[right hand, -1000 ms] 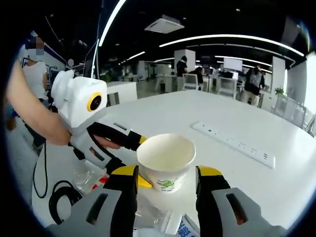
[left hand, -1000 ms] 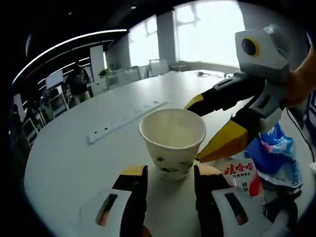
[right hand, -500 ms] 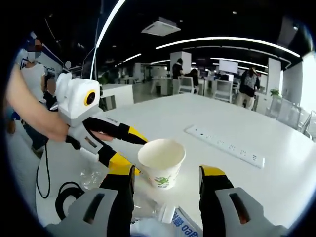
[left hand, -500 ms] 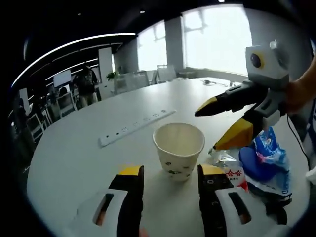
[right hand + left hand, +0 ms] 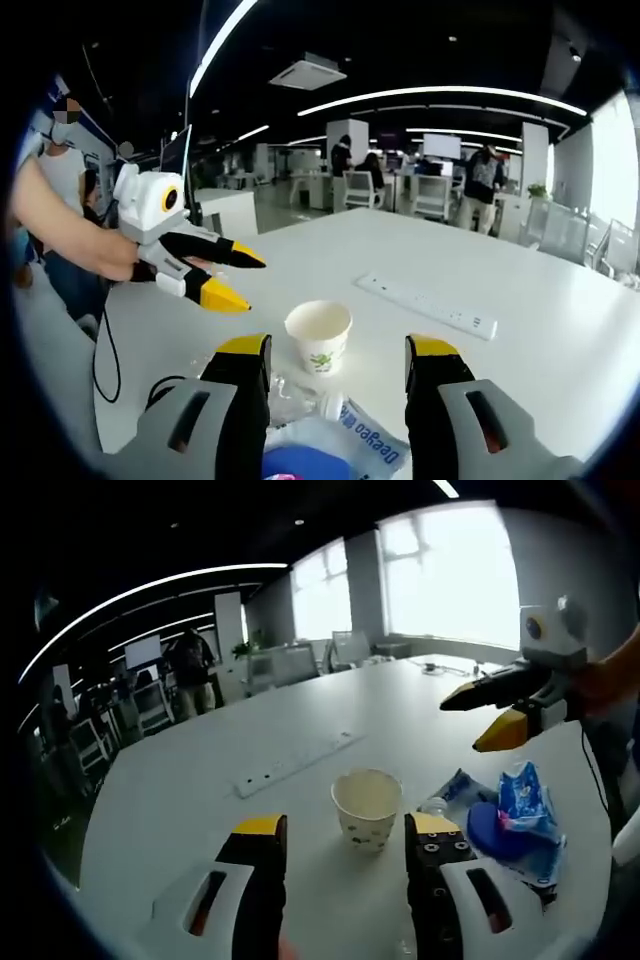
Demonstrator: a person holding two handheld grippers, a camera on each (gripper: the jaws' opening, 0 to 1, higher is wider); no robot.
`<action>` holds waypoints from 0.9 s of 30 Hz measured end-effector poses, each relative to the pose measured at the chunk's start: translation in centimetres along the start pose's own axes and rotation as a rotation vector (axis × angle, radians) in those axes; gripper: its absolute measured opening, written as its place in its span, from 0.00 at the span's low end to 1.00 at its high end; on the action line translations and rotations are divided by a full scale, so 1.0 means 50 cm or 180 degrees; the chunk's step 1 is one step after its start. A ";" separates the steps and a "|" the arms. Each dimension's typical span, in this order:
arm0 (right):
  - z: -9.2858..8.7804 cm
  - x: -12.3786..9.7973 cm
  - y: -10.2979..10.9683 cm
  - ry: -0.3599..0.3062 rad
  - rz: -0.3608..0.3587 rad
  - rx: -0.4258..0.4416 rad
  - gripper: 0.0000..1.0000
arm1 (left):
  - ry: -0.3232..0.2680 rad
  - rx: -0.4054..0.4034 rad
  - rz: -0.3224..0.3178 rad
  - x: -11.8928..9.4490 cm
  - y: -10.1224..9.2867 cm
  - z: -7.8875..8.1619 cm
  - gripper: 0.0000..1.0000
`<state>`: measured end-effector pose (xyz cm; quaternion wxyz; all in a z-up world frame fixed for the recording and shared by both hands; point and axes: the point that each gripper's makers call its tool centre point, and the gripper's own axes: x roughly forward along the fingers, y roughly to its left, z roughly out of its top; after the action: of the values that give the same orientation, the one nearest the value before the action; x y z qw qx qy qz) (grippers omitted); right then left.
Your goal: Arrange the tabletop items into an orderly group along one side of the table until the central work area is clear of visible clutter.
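Standing upright on the white table [image 5: 180,810], the paper cup [image 5: 366,809] sits just beyond the left gripper [image 5: 343,832], whose 2 yellow-tipped jaws are spread wide with nothing between them. The cup is white with a small green print on its side and looks empty. To the right of the cup in the left gripper view lies a crumpled blue-and-white plastic bag [image 5: 522,815], with a clear plastic bottle [image 5: 440,802] lying between bag and cup, near the cup's base. Farther away on the table, a long white power strip [image 5: 297,764] lies flat, well apart from the cup. The right gripper [image 5: 482,721] hangs in the air at the right of that view, above the bag, its jaws apart and holding nothing.

In the right gripper view, the cup [image 5: 319,336] stands ahead, between that gripper's [image 5: 337,351] own parted jaws but beyond their tips, untouched. The blue-and-white bag [image 5: 345,446] lies at the near edge, close to the jaws. The left gripper [image 5: 235,276] hovers at the left above the table, held by a bare forearm [image 5: 60,225], jaws open. A black cable [image 5: 108,370] loops near the left edge of the table. The power strip [image 5: 428,305] lies to the far right of the cup. People and desks fill the office behind.
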<state>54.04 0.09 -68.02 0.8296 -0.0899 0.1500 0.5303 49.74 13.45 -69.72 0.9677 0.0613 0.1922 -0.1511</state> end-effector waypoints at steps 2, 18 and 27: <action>0.006 -0.015 -0.002 -0.0016 -0.0022 0.0012 0.51 | -0.0015 -0.0012 0.0016 -0.015 -0.001 0.007 0.44; 0.027 -0.190 -0.040 -0.0192 -0.0452 0.0125 0.50 | -0.0164 0.0044 0.0160 -0.135 -0.014 0.045 0.44; 0.018 -0.204 -0.030 -0.0160 -0.0490 0.0120 0.49 | -0.0180 0.0042 0.0162 -0.144 -0.022 0.052 0.45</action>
<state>51.55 -8.97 -63.65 0.8729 -0.0722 0.1318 0.4641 43.96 13.90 -64.60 0.9759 0.0682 0.1622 -0.1294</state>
